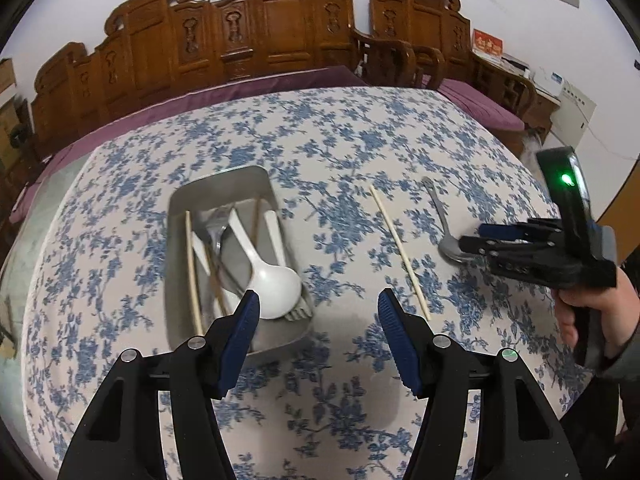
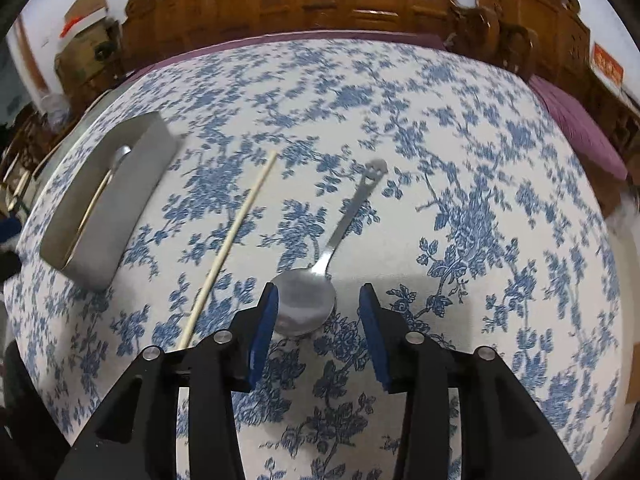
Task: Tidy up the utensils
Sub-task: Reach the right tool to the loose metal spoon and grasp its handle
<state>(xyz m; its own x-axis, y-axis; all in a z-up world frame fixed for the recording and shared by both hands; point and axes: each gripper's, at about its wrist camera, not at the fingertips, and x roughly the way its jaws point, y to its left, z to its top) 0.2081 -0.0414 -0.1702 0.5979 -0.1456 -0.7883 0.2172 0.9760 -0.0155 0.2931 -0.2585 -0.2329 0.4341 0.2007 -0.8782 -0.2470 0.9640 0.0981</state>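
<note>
Metal spoon (image 2: 307, 300) on the floral desk (image 2: 460, 152), bowl lying between the parted blue pads of the right hand-held gripper (image 2: 319, 309), nearer the left pad, handle pointing away; whether a pad touched it could not be told. Loose chopstick (image 2: 230, 246) just left of that gripper. Left hand-held gripper (image 1: 319, 305) hovering with jaws apart and empty, metal tray (image 1: 224, 184) of utensils ahead to its left, white spoon (image 1: 276, 286) by its left pad.

Left gripper (image 1: 318, 304) and right gripper (image 2: 318, 300) both point steeply downward, jaws apart, empty; a hand (image 1: 580, 308) holds the right one.
</note>
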